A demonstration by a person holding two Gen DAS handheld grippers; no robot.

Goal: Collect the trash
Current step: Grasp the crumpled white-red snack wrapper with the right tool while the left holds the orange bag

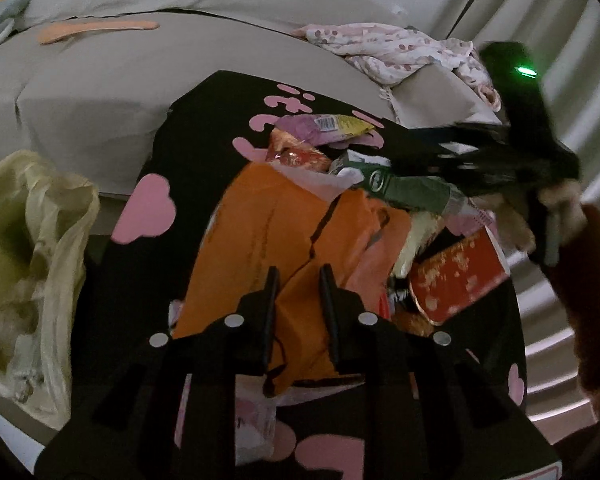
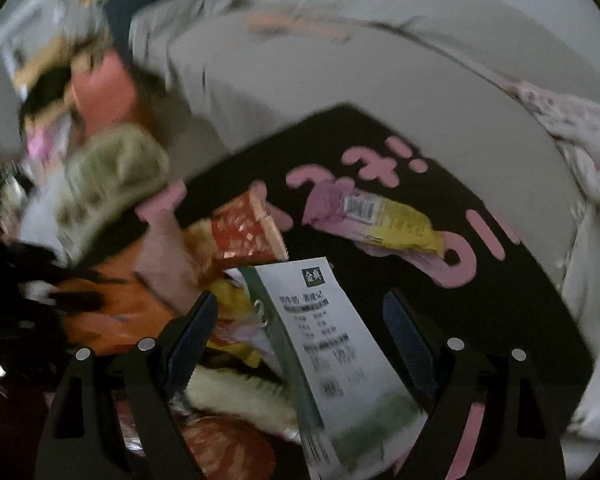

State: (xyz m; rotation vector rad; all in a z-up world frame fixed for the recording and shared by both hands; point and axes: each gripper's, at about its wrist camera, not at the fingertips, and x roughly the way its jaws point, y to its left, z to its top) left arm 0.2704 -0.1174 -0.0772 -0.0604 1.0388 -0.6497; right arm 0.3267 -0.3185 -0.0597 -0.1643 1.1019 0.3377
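A black bag with pink print stands open and holds trash: an orange plastic bag, a red cup, a green-white carton and a purple-yellow wrapper. My left gripper has its fingers closed on a fold of the orange bag. My right gripper is open above the bag, with the green-white carton lying between its fingers. The right gripper also shows blurred in the left wrist view, at the carton. The red cup and the wrapper lie beyond it.
A grey sofa lies behind the bag, with a pink-spotted cloth and an orange strip on it. A pale yellow plastic bag sits at the left. Blurred clutter is at the far left of the right wrist view.
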